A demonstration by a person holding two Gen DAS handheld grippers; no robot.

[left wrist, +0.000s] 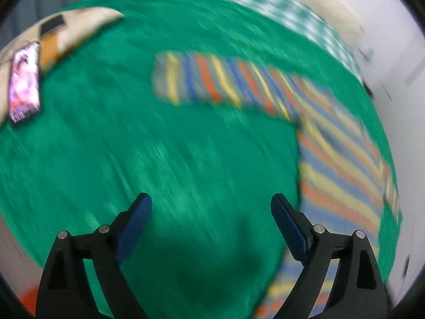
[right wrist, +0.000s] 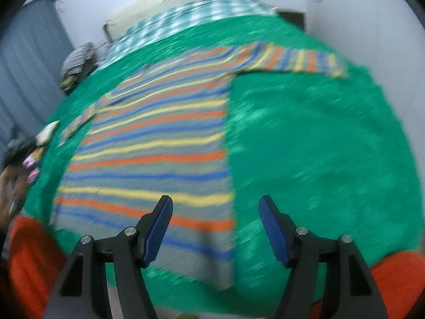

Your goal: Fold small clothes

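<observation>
**Both tools open above the striped sweater**

Your right tool (right wrist: 215, 222) gapes, empty, over the striped sweater's (right wrist: 159, 143) near hem corner. Your left tool (left wrist: 211, 219) gapes over bare green cover (left wrist: 132, 146), the sweater to its right, one sleeve (left wrist: 202, 79) stretched beyond it. A phone (left wrist: 24, 82) lies far left.

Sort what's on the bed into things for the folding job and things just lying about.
For the job: striped sweater, spread flat on the green blanket; left tool and right tool, both open.

Lying about: phone, cushion, checked sheet, heap of clothes.
</observation>
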